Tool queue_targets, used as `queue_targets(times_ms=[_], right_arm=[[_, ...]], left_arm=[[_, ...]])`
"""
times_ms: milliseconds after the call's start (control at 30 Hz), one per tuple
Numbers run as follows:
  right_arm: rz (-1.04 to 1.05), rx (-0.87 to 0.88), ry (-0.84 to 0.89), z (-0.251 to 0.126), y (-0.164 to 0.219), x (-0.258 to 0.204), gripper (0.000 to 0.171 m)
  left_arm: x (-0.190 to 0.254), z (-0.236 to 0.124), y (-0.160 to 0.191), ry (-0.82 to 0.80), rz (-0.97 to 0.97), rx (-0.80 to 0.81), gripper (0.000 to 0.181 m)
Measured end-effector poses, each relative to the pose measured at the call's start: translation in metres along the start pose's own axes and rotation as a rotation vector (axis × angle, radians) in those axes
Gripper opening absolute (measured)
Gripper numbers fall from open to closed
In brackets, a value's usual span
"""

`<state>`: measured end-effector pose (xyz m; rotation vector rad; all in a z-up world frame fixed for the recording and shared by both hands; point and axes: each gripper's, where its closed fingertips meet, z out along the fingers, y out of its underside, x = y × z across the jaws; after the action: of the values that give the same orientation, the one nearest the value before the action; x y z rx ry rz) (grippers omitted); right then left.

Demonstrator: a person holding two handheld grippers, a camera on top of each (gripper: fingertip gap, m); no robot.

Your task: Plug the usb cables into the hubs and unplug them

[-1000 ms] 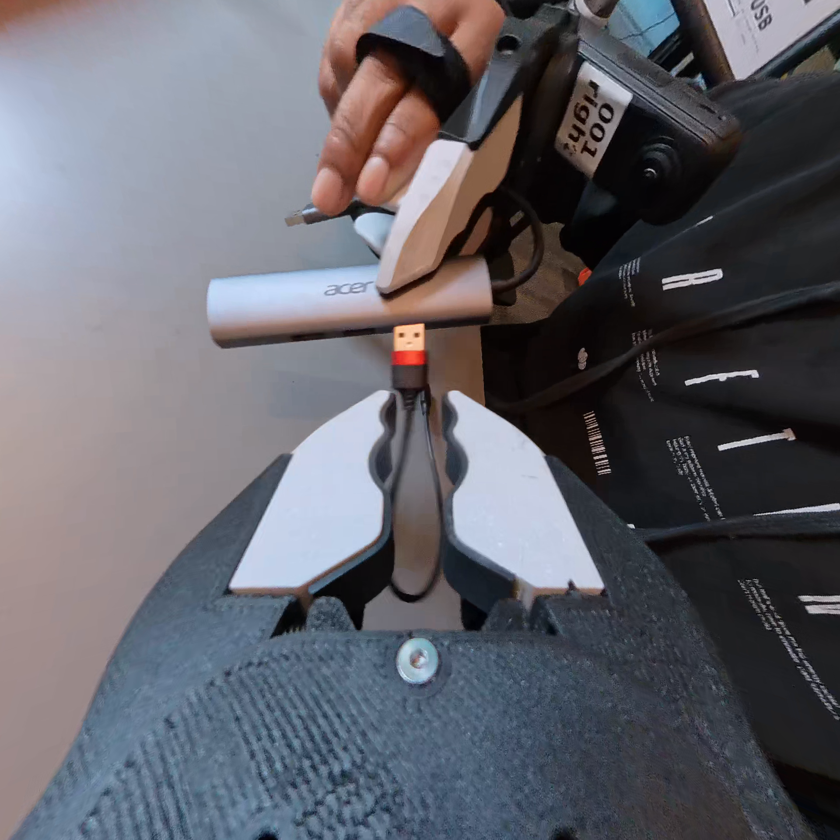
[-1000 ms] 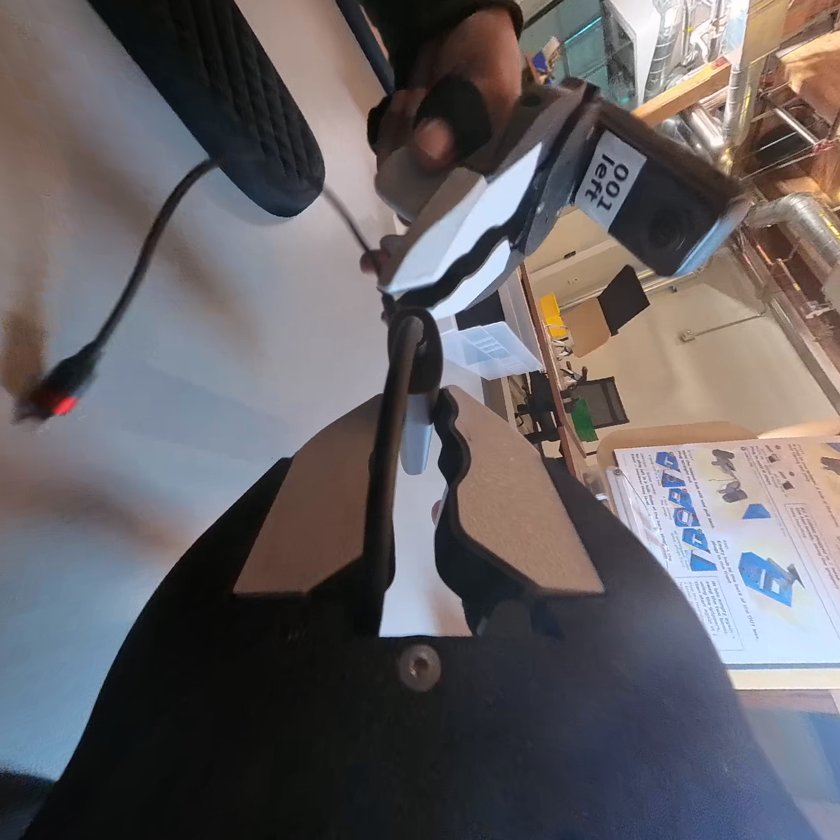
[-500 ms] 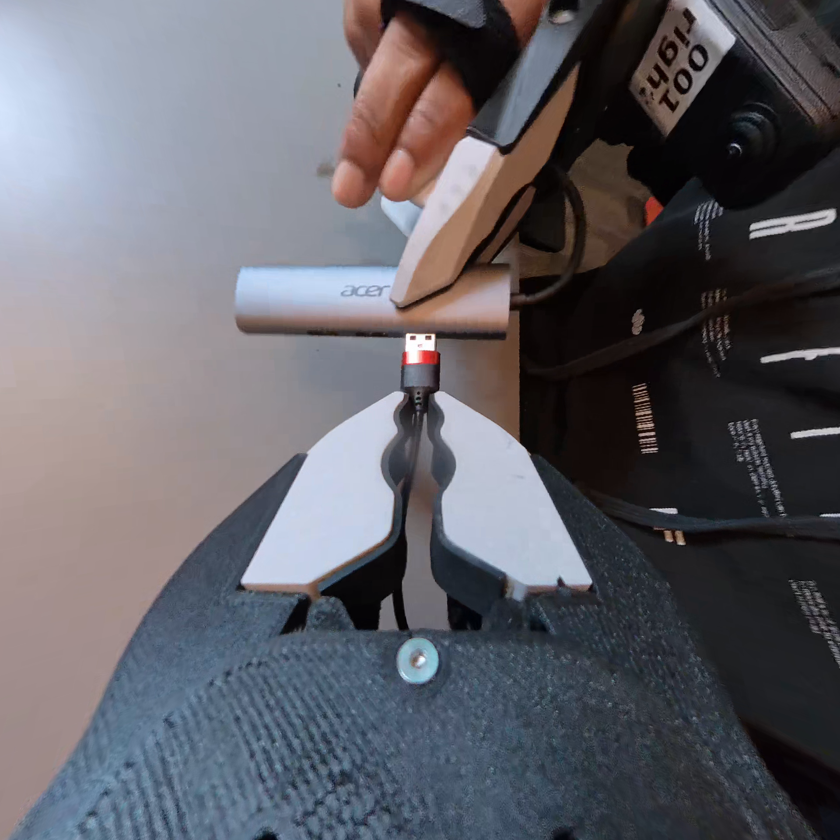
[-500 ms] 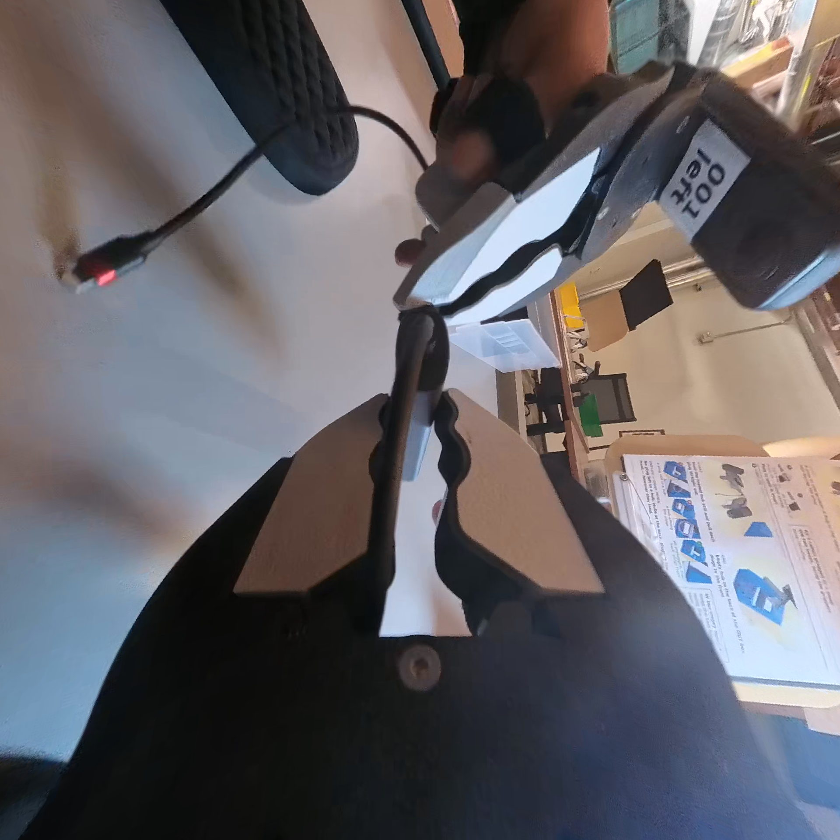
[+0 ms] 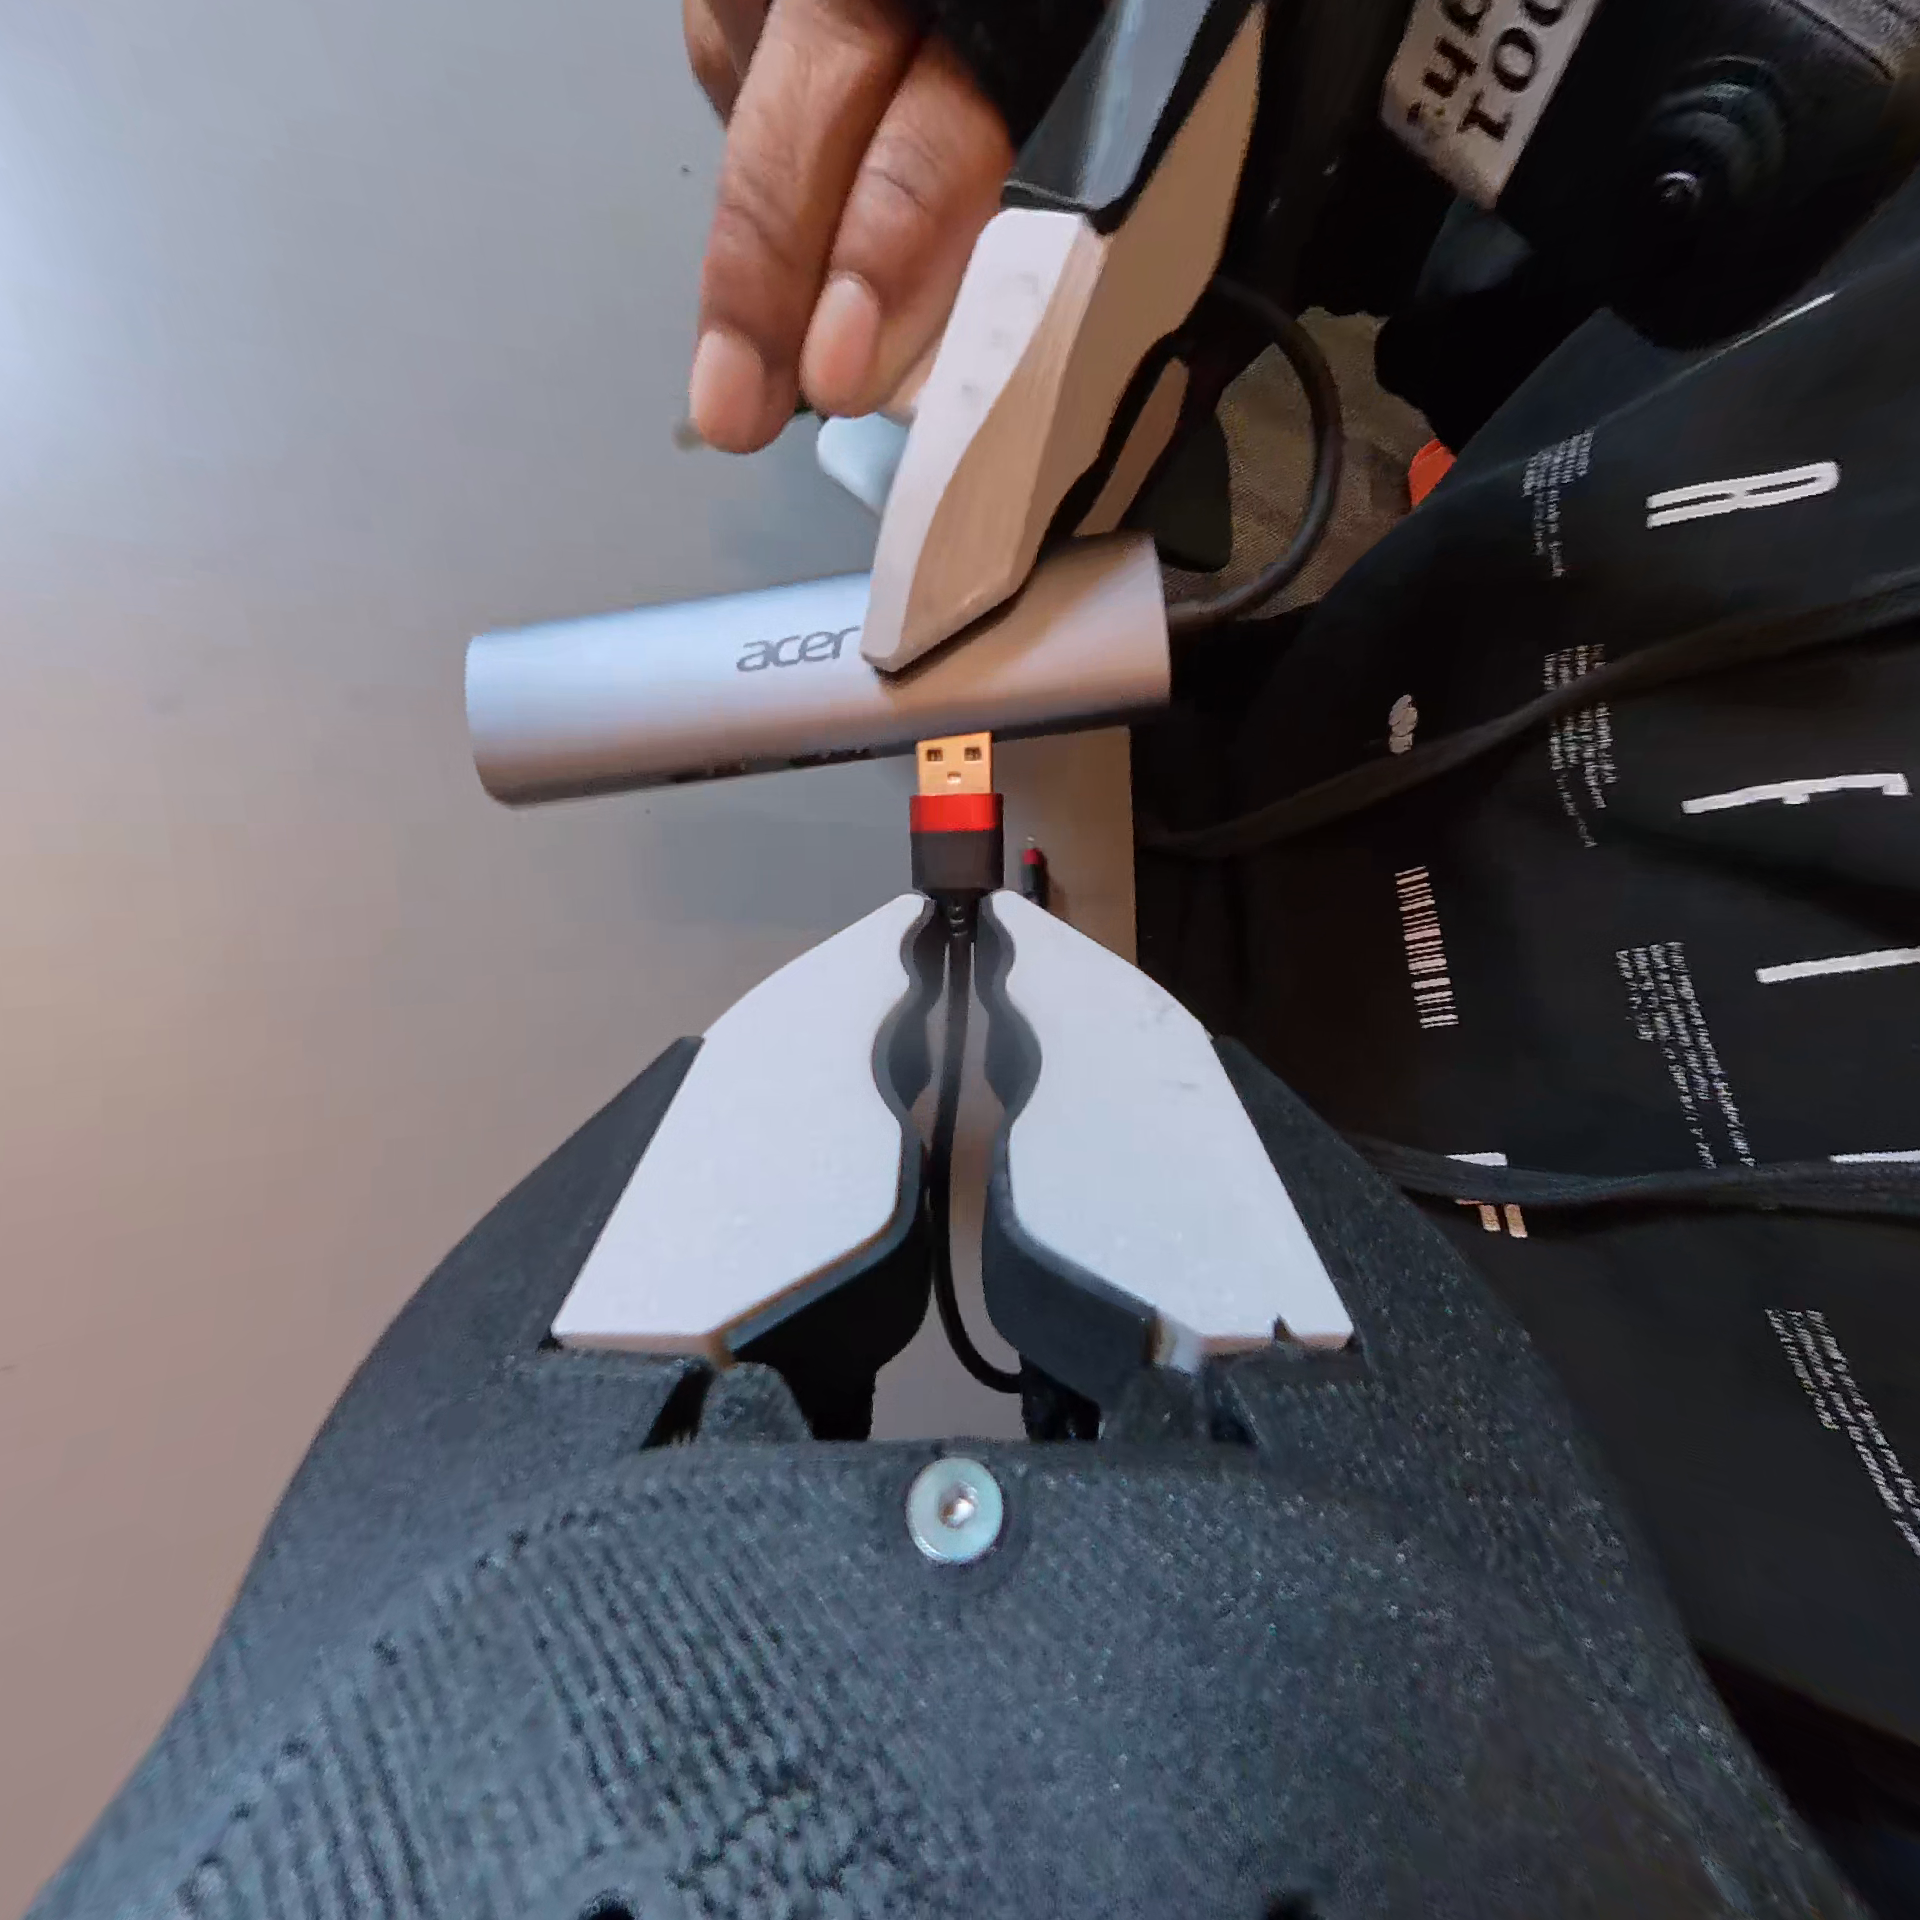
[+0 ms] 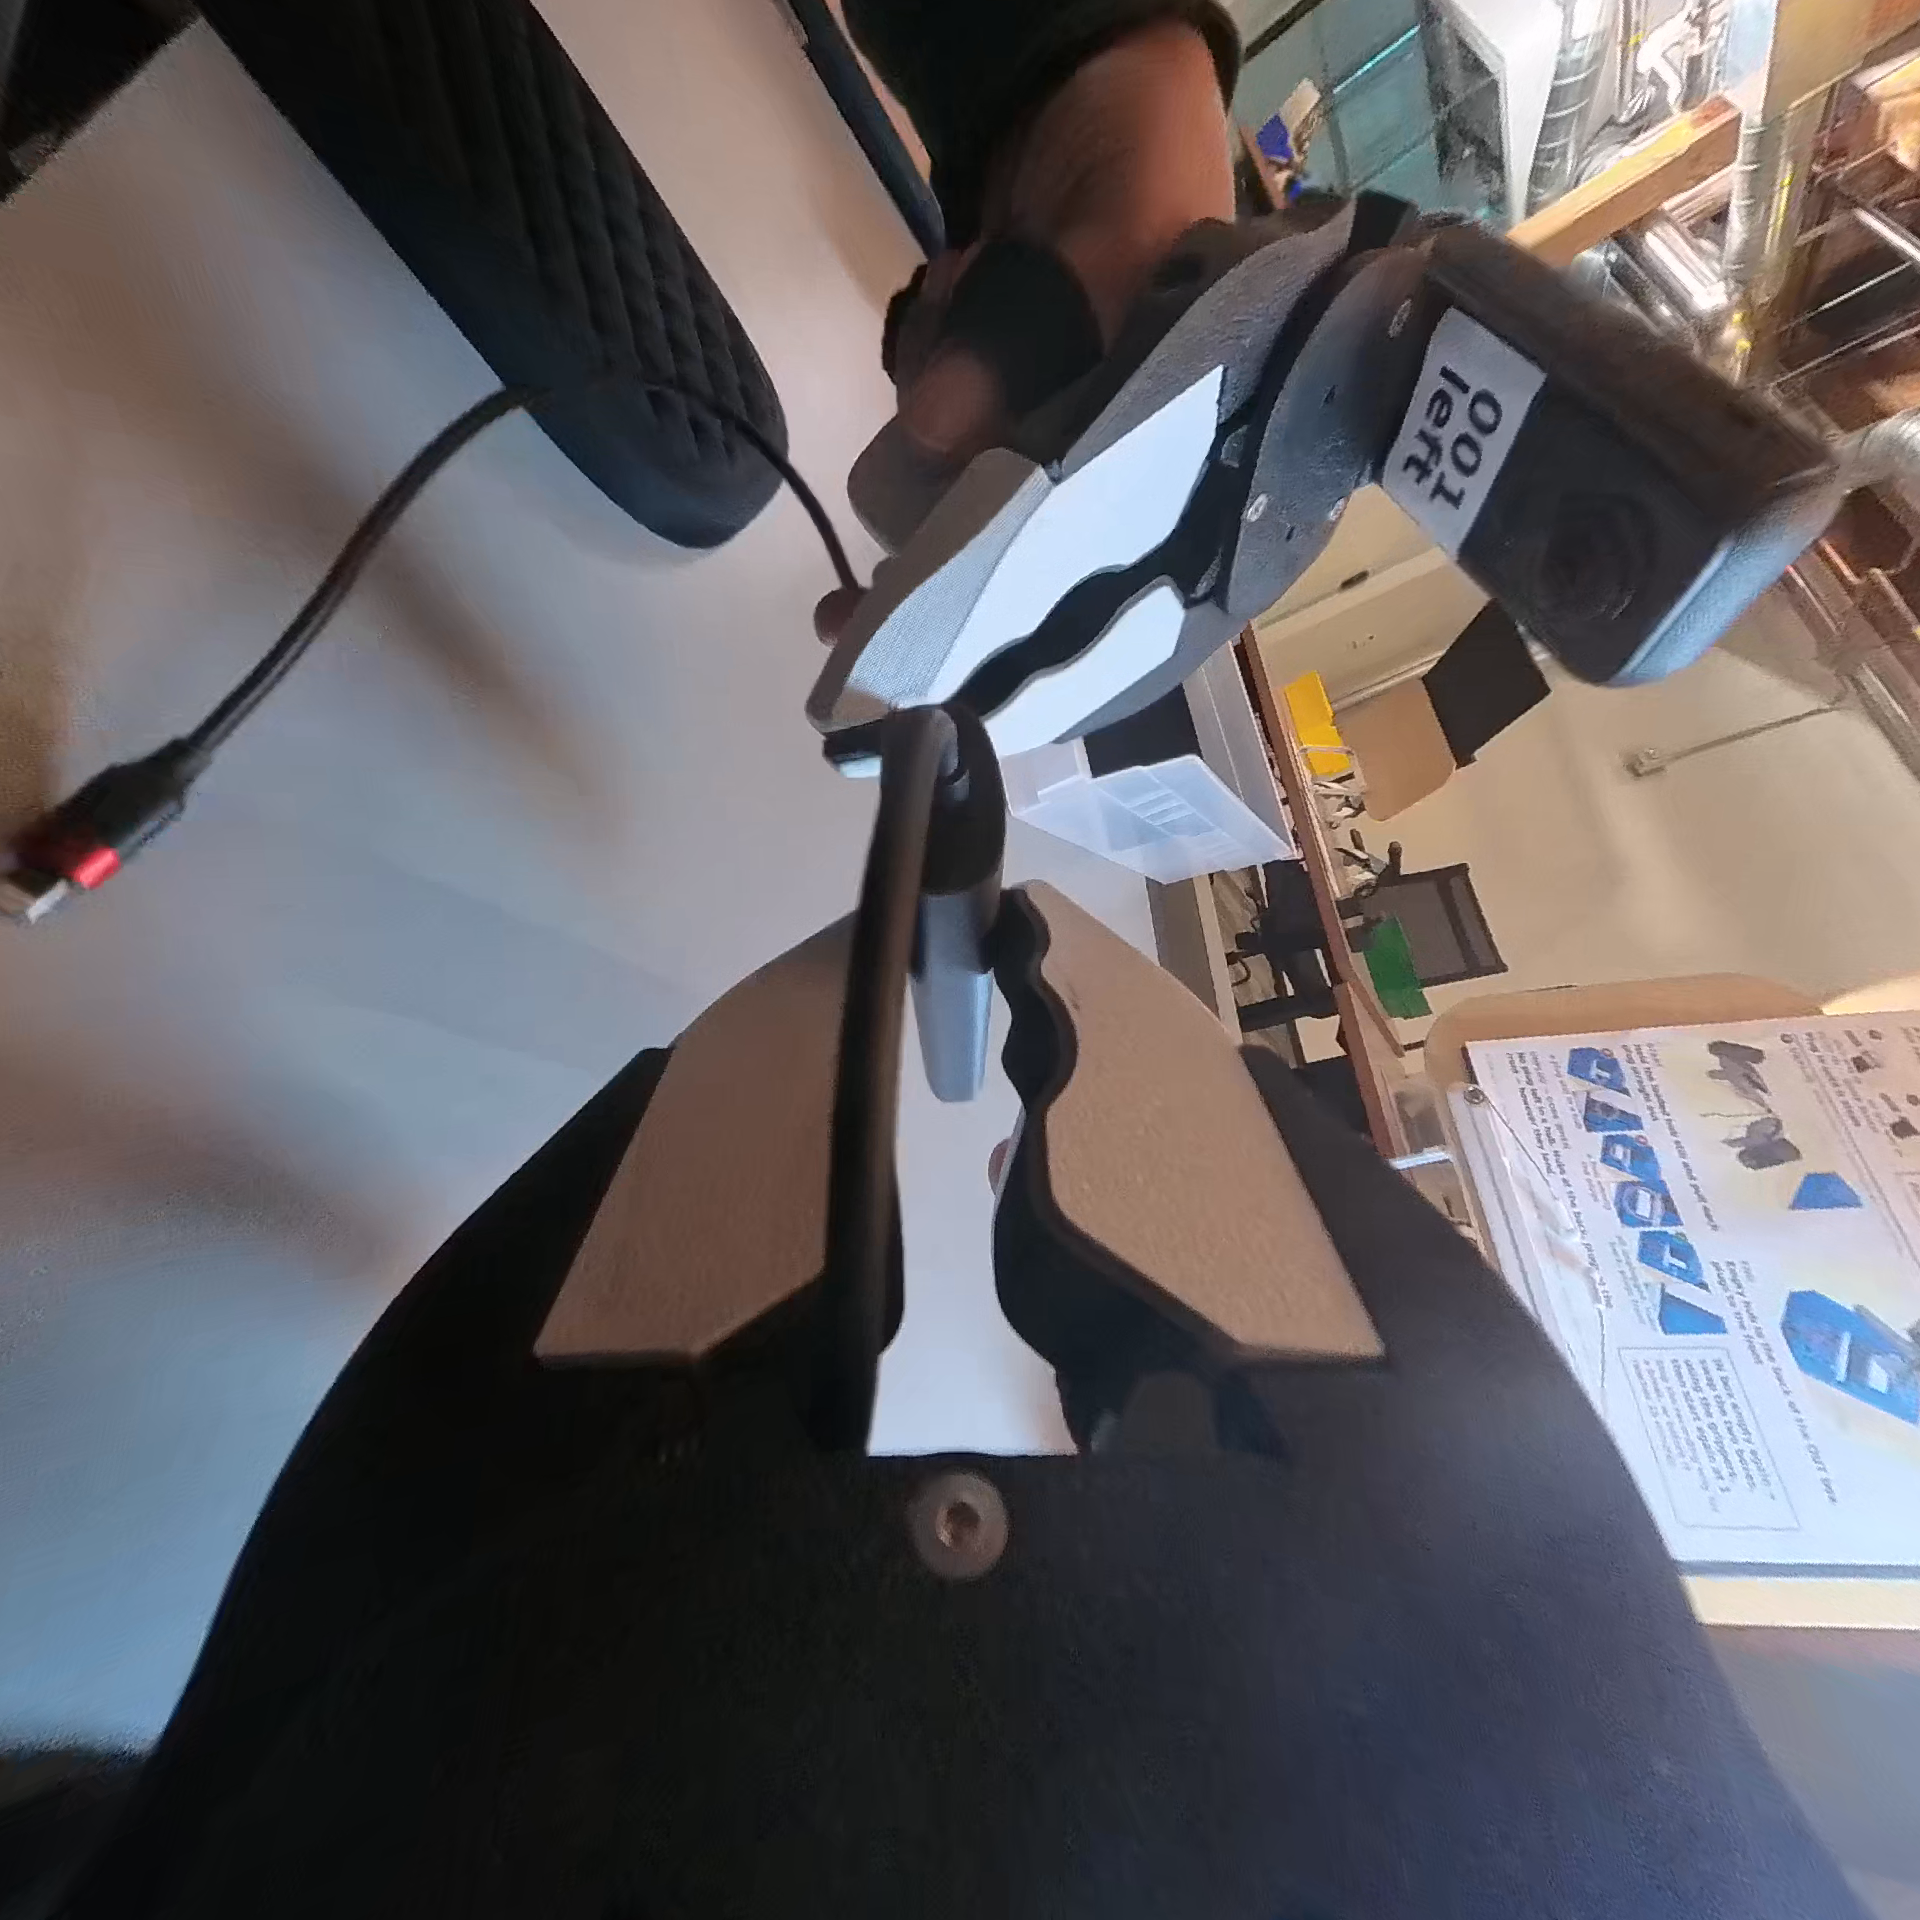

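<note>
The left tool (image 5: 958, 914) is pinching one black-and-red USB cable (image 5: 956, 831) behind its plug, whose tip is touching one silver bar-shaped hub (image 5: 665, 696) gripped by the right tool (image 6: 951, 977). A second red-tipped cable (image 6: 94, 842) is lying on the white table (image 6: 416, 831).

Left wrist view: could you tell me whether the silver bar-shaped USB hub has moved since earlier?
Yes: against the grey table's edge, the silver hub has tilted, its free end dipping lower in view.
</note>
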<state>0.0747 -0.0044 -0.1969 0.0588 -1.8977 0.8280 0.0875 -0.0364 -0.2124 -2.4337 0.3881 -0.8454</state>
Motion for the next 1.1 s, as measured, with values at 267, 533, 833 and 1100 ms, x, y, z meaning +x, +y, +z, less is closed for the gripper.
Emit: queue_targets(times_ms=[267, 533, 833, 1100], right_arm=[[-0.119, -0.034, -0.010, 0.002, -0.001, -0.005, 0.017], [-0.046, -0.051, 0.007, 0.003, 0.001, -0.002, 0.016], [0.047, -0.004, 0.088, -0.003, -0.003, 0.012, 0.017], [-0.036, -0.004, 0.077, -0.003, -0.004, 0.009, 0.017]], left_arm=[[0.007, -0.006, -0.005, 0.047, -0.054, 0.062, 0.005], [0.001, -0.008, -0.007, 0.004, -0.101, 0.090, 0.005], [0.005, -0.012, -0.014, 0.002, -0.117, 0.124, 0.005], [0.014, -0.016, -0.019, -0.008, -0.123, 0.115, 0.005]])
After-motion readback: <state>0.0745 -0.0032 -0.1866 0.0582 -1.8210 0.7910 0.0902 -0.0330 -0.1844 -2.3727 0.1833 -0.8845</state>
